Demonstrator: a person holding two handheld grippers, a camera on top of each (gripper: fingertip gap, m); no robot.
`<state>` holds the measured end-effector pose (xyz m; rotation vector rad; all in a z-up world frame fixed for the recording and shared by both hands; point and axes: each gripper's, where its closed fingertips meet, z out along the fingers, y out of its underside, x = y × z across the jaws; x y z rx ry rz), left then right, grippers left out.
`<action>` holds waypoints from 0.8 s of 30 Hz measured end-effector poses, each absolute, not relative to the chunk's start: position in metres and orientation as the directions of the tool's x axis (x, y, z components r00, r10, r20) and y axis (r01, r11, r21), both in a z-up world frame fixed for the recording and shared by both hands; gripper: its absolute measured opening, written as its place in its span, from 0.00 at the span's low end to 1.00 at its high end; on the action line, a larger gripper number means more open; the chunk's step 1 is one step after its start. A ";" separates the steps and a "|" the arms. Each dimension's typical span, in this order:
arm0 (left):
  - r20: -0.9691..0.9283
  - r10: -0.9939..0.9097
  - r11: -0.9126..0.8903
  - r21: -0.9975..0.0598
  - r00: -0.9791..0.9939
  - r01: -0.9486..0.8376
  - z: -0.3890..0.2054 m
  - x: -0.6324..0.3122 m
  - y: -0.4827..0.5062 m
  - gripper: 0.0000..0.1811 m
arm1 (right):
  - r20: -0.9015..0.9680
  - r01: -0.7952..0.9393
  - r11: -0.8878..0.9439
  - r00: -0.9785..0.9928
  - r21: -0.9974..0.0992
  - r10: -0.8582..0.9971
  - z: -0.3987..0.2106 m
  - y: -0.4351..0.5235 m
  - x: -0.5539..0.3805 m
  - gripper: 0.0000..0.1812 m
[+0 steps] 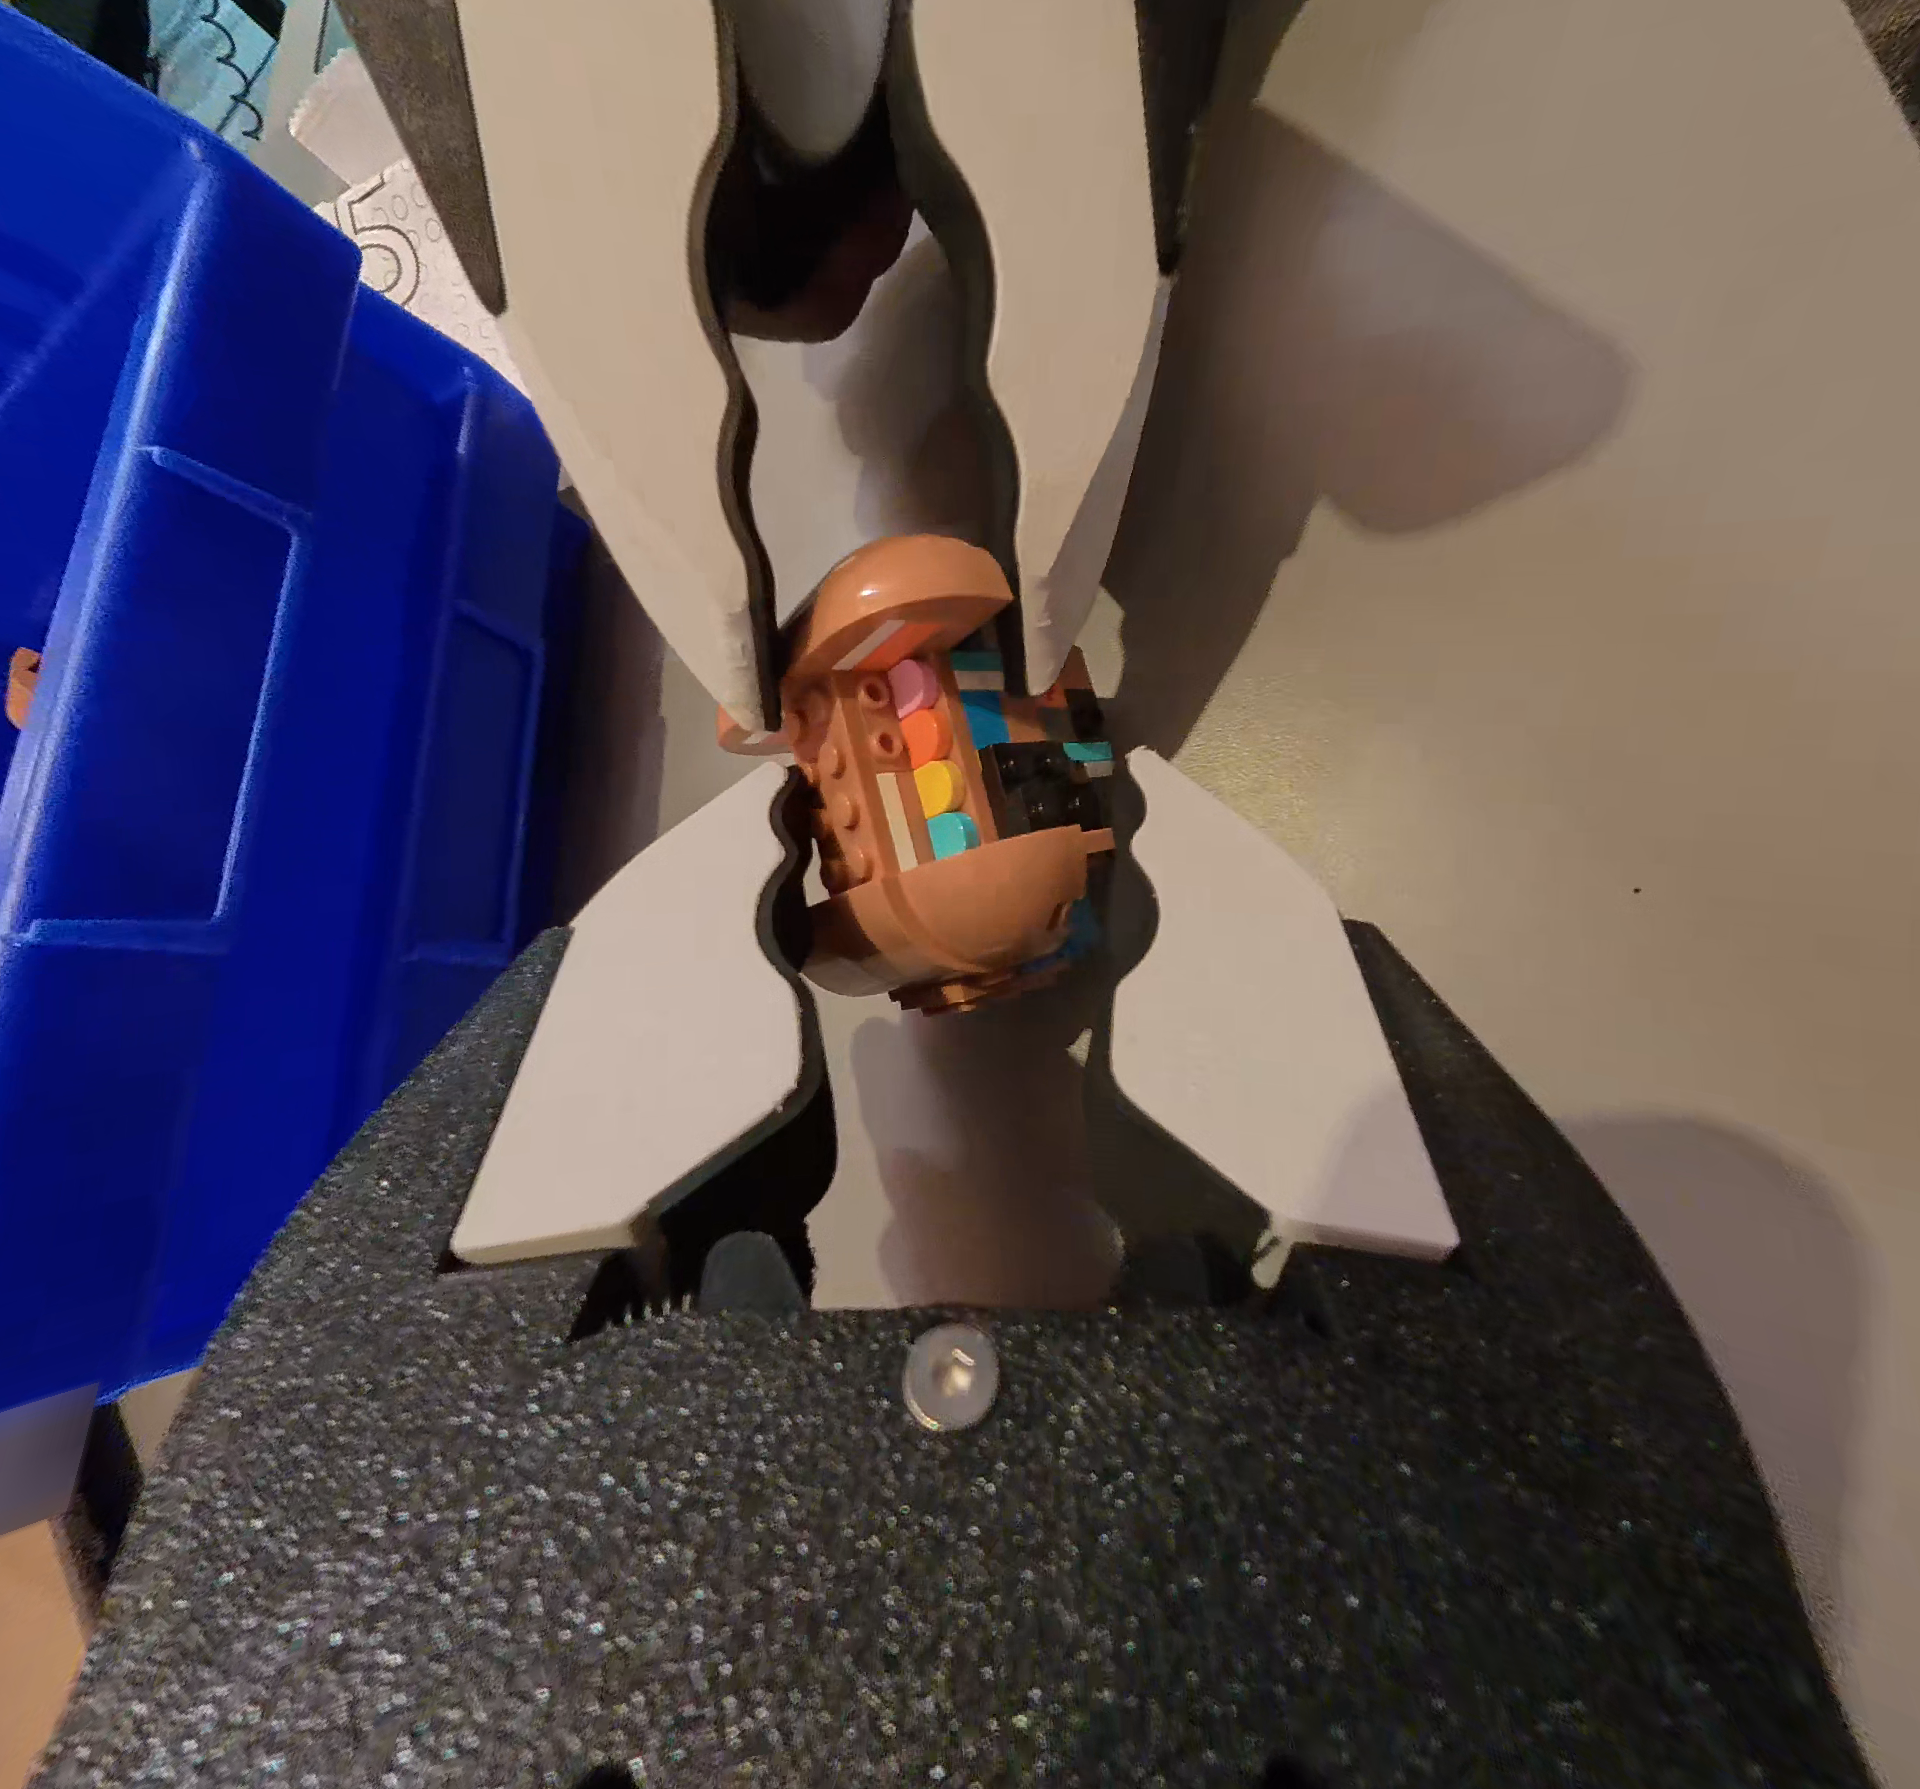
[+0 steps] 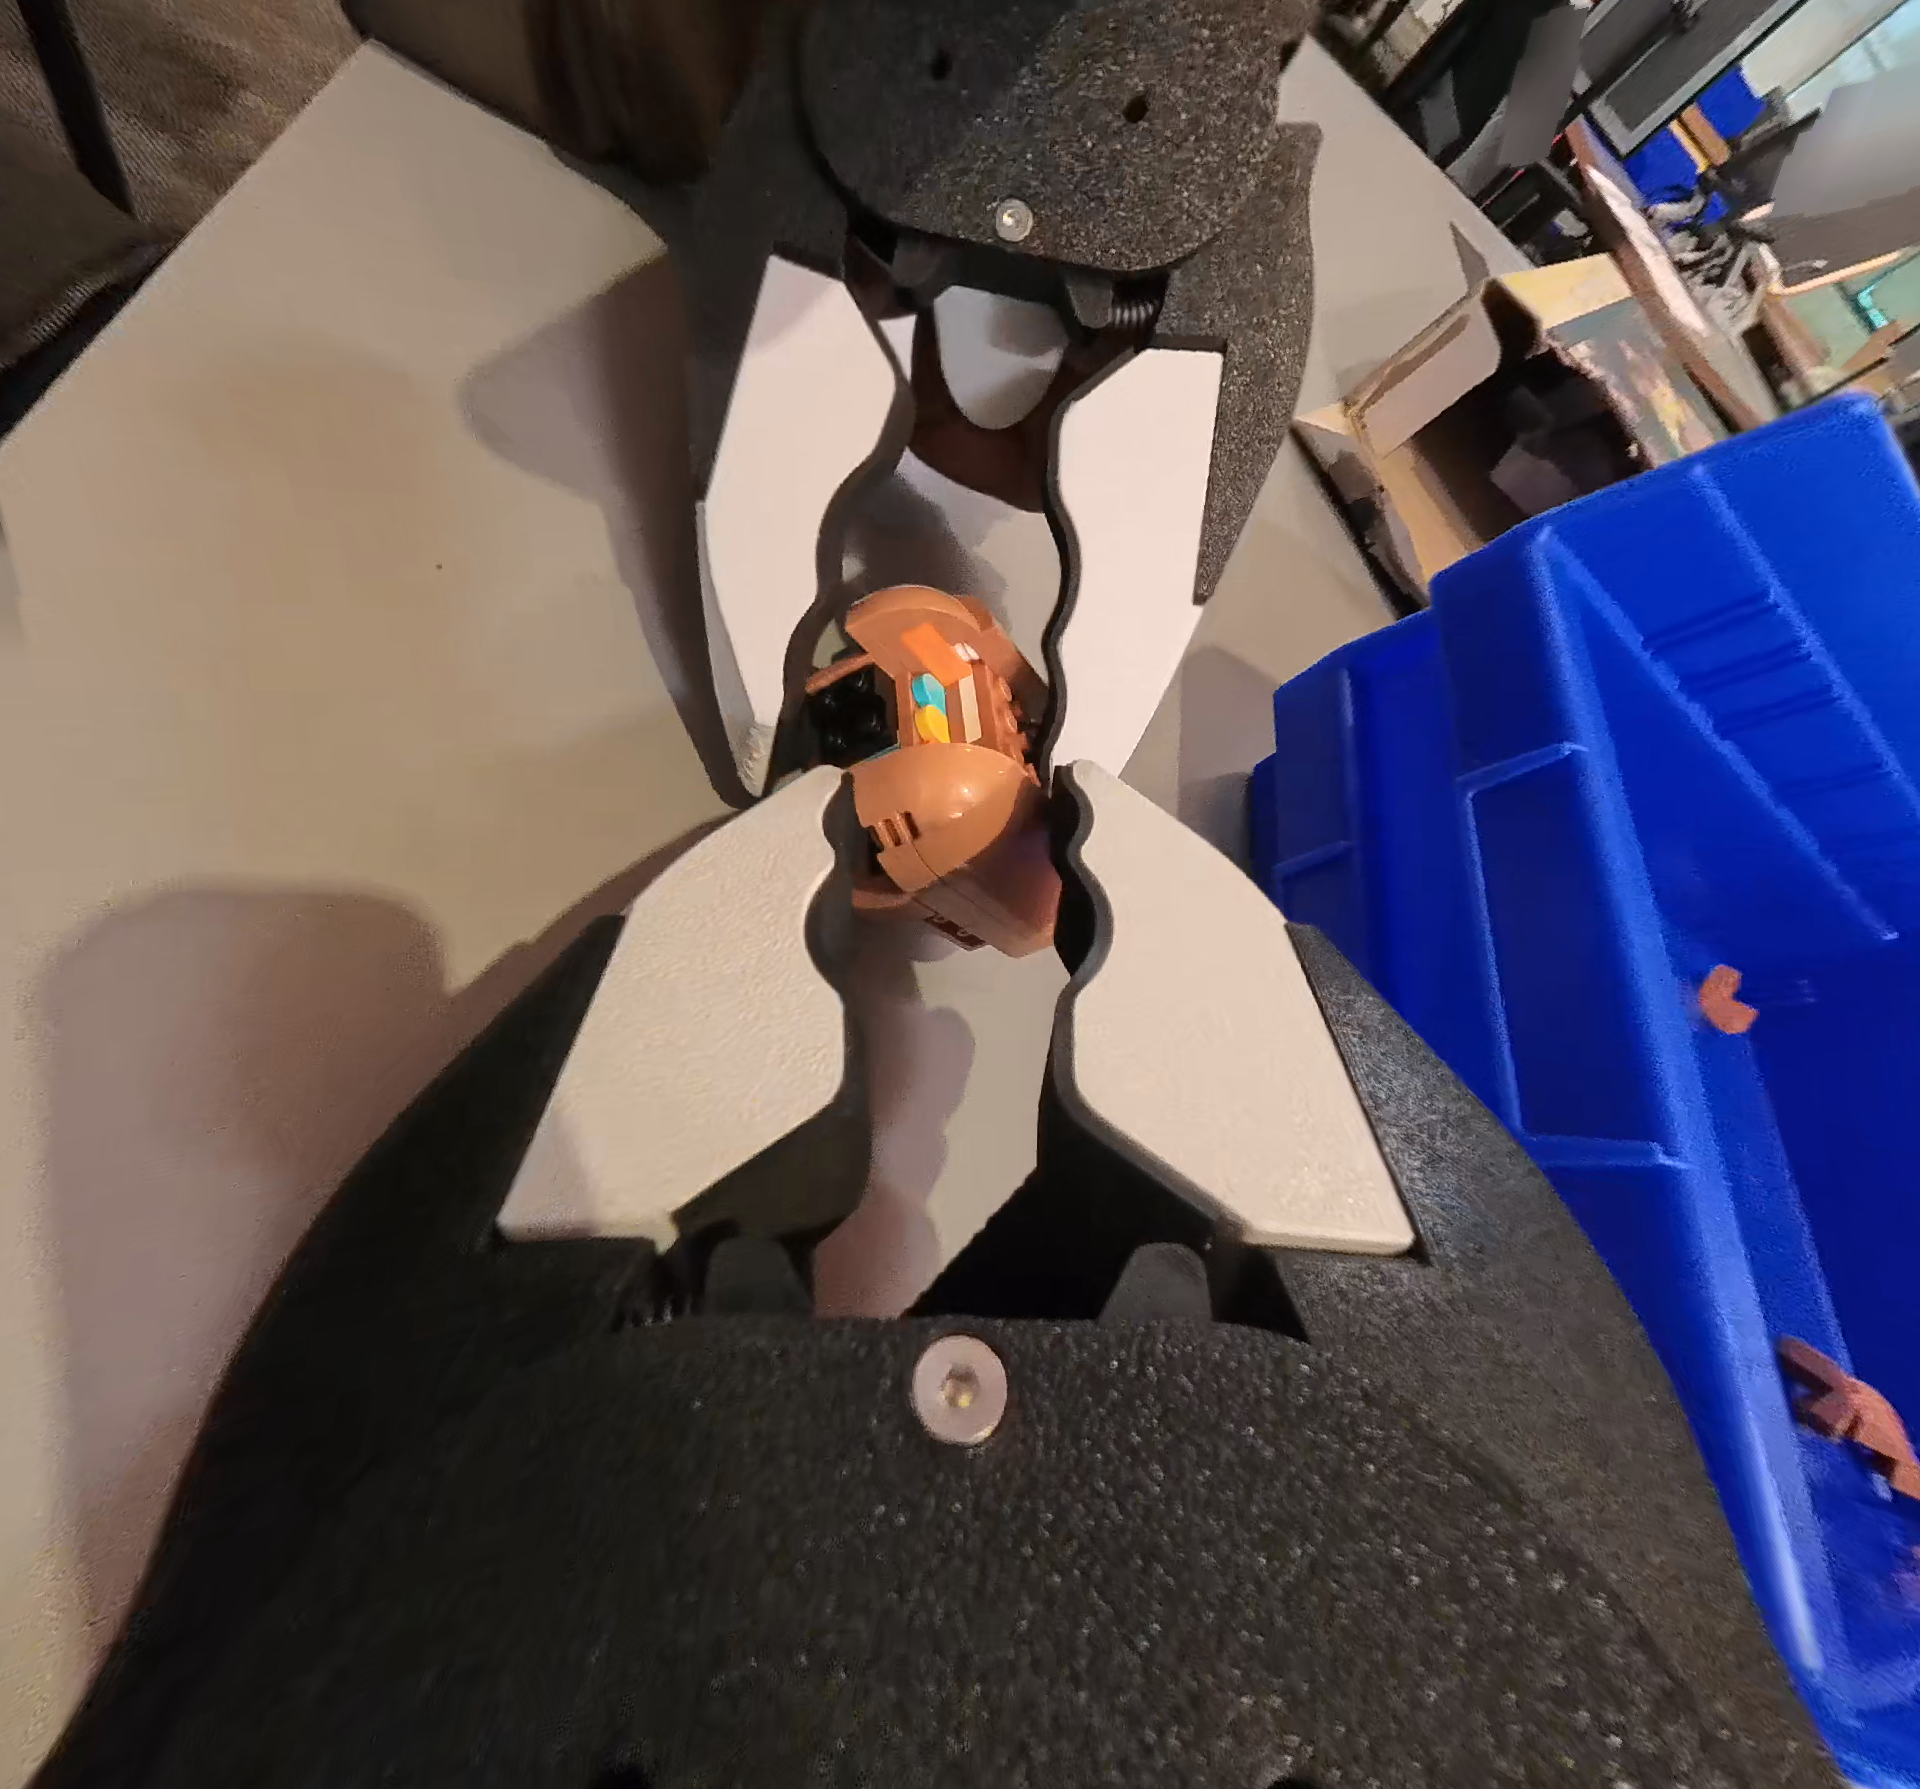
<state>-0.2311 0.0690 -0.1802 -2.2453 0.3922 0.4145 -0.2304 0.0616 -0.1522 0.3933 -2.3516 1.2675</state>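
Both claws, left and right, pinch one brown toy-brick model between them above the table, beside a blue bin; no writing is readable.

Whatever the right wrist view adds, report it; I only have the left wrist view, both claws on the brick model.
Observer: An open cardboard box stands behind the blue bin.
Operator: Go on. Look behind the left claw.
Observer: A brown sleeve shows just beyond the left claw, which grips the brick model.
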 end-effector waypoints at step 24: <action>-0.493 -0.153 -0.644 -0.607 0.856 -0.465 -0.182 -0.237 0.068 0.30 | 0.296 -0.253 0.482 -0.955 -0.839 0.013 -0.146 0.057 -0.230 0.21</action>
